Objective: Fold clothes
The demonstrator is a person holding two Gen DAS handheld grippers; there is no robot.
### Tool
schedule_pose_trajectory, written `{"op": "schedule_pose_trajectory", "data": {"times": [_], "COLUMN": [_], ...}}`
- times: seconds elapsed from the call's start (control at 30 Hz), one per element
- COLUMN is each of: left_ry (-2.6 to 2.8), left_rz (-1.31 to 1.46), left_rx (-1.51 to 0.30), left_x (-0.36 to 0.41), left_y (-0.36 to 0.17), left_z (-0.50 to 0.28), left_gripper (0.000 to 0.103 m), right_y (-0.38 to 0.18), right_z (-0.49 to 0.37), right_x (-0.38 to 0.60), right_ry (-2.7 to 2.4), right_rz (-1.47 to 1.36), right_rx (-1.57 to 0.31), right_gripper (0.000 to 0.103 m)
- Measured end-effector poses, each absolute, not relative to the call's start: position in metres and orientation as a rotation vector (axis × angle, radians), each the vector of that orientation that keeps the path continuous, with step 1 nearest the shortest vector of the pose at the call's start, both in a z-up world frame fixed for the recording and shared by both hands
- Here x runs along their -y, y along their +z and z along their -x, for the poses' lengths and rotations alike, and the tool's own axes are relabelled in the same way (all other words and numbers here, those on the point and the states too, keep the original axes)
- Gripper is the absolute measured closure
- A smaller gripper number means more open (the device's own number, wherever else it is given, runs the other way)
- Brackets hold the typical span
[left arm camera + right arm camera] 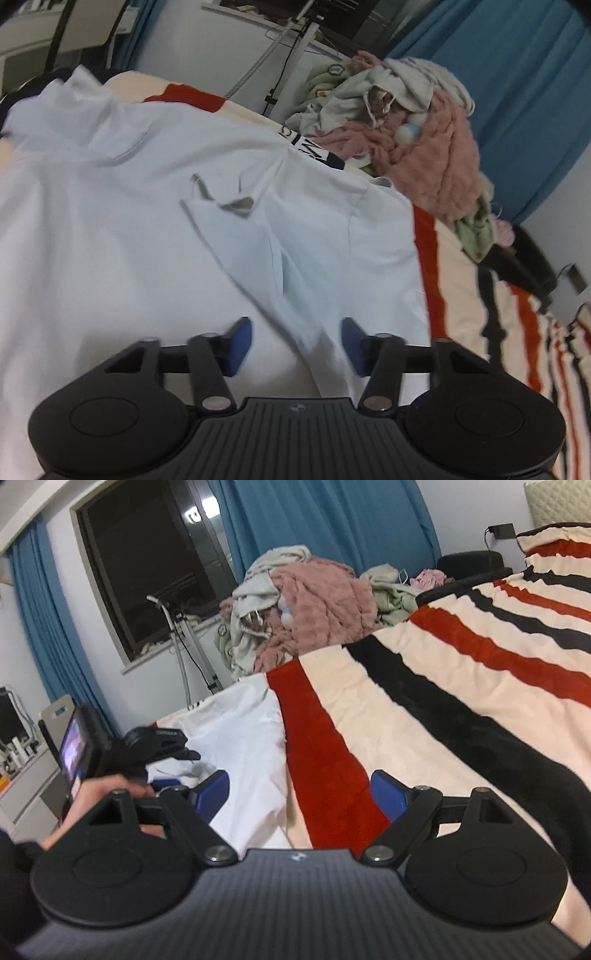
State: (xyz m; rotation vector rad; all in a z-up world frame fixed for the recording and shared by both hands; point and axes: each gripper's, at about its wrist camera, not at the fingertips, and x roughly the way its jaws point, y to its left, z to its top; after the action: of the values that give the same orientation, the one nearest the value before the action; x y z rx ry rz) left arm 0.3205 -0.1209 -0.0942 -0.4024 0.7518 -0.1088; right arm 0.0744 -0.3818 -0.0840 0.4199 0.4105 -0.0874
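A white polo shirt (147,221) lies spread on the striped blanket (517,332), its collar (229,199) near the middle and a dark printed band (314,151) at its far edge. My left gripper (297,343) is open just above the shirt, its blue pads (240,343) on either side of a fold. In the right wrist view the shirt (236,738) lies at the left on the blanket (443,701). My right gripper (299,797) is open and empty over the shirt's right edge. The left gripper (159,746) with the hand holding it shows at the left.
A pile of unfolded clothes (413,136), pink, grey and green, sits at the far side of the bed; it also shows in the right wrist view (314,605). Blue curtains (332,517), a dark window (147,565) and a metal stand (184,646) are behind.
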Motion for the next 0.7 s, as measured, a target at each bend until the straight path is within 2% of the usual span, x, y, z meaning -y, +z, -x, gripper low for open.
{"op": "schedule_pose_trajectory", "data": {"times": [0.03, 0.1, 0.3, 0.37, 0.47, 0.53, 0.7], "left_ry": [-0.108, -0.103, 0.077, 0.06, 0.016, -0.033, -0.17], "left_rz": [0.37, 0.288, -0.018, 0.031, 0.079, 0.093, 0.137], "left_rx": [-0.75, -0.761, -0.656, -0.667, -0.707, -0.736, -0.798], "left_x": [0.123, 0.128, 0.14, 0.134, 0.129, 0.126, 0.11], "left_y": [-0.094, -0.093, -0.088, -0.091, -0.093, -0.092, -0.088], "left_z": [-0.328, -0.342, -0.363, -0.366, -0.358, -0.344, -0.266], "left_gripper": [0.082, 0.101, 0.101, 0.095, 0.079, 0.056, 0.052], "right_y": [-0.086, -0.09, -0.101, -0.105, -0.107, -0.107, -0.102], "right_z": [-0.079, -0.087, -0.109, -0.113, -0.114, -0.114, -0.109], "right_x": [0.382, 0.382, 0.382, 0.383, 0.384, 0.385, 0.386], "right_ry": [-0.079, -0.062, -0.041, -0.035, -0.033, -0.033, -0.03], "right_rz": [-0.419, -0.418, -0.419, -0.417, -0.416, -0.422, -0.418], "right_rx": [-0.42, -0.438, -0.48, -0.49, -0.499, -0.496, -0.478], "right_gripper": [0.018, 0.018, 0.018, 0.018, 0.018, 0.018, 0.018]}}
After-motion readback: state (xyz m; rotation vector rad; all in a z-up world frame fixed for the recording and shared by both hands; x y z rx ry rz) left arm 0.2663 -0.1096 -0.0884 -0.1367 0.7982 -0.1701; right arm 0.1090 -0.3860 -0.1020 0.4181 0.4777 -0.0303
